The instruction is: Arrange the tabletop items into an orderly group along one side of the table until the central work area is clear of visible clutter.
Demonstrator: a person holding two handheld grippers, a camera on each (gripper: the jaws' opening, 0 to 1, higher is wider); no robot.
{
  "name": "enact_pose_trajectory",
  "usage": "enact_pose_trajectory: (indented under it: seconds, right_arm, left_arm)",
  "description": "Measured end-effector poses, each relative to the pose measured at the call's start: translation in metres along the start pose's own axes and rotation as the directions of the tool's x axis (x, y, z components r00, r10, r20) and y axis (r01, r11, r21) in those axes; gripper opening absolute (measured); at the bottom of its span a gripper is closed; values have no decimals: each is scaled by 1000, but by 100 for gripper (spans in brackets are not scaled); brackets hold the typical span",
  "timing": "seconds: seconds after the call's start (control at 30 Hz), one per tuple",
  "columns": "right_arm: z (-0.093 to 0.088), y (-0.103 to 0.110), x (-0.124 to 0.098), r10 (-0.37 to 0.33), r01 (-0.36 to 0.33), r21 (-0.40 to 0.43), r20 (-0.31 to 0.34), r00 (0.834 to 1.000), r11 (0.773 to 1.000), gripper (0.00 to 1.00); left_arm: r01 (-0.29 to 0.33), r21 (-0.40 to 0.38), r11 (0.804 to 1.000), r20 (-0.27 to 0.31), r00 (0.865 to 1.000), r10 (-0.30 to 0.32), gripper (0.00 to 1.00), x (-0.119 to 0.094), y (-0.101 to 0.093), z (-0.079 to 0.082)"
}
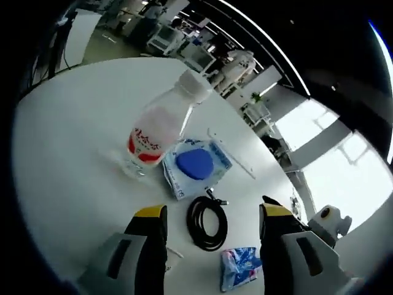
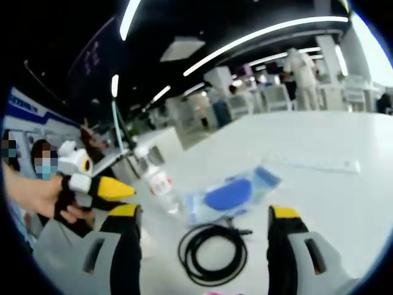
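Observation:
A clear bottle (image 1: pixel 153 132) with a white cap and red label stands on the white table (image 1: pixel 67 160). Right beside it lies a clear packet holding a blue round pad (image 1: pixel 195 163). In front of the packet is a coiled black cable (image 1: pixel 207 222), and a small blue wrapper (image 1: pixel 241 265) lies nearer me. My left gripper (image 1: pixel 214 212) hovers open above the cable. My right gripper (image 2: pixel 204 212) is open too, over the same cable (image 2: pixel 212 252), facing the packet (image 2: pixel 230 193) and bottle (image 2: pixel 158 184). A hand (image 2: pixel 43 193) holds the left gripper, whose yellow fingers (image 2: pixel 114 188) enter from the left.
A thin white strip (image 2: pixel 313 163) lies on the table beyond the packet; it also shows as a strip (image 1: pixel 232 155) in the left gripper view. The table edge (image 1: pixel 288 184) runs close behind the items. Desks, chairs and people stand in the background.

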State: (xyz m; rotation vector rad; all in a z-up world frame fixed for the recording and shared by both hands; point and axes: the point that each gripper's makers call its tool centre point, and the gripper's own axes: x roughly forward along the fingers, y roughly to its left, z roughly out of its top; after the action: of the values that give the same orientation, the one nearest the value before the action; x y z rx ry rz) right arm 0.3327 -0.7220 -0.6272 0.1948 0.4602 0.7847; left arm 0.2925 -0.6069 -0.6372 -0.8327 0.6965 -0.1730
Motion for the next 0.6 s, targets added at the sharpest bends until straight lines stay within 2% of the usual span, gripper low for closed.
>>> enact_pose_trajectory:
  seconds: [0.13,0.23,0.33,0.4,0.5,0.6]
  right_arm:
    - [1,-8,2,-13,13,5,-4,1000,1000,82]
    - [2,-16,4,-26,26,11,-9,1000,1000,81]
    - [7,-22,5,-41,41,22,1,999,999,81]
    - [11,-28,6,-48,48,31,8,999,998,81]
    - [13,-33,9,-54,54,29,0,999,998,81]
    - [15,-37,12,-58,58,28,-10,998,998,80]
  left_arm:
    - [-36,-90,995,22,999,38,56,8,-4,3]
    - [-52,-162,985,23,998,56,60,16,-6,2]
    - [-47,-161,986,12,999,50,59,24,-11,-2]
    - [-116,-124,985,12,993,119,61,28,-3,-6]
    - [-117,-178,977,33,992,125,70,34,-6,-6]
    - [-149,-150,977,18,988,153,71,42,-3,-10]
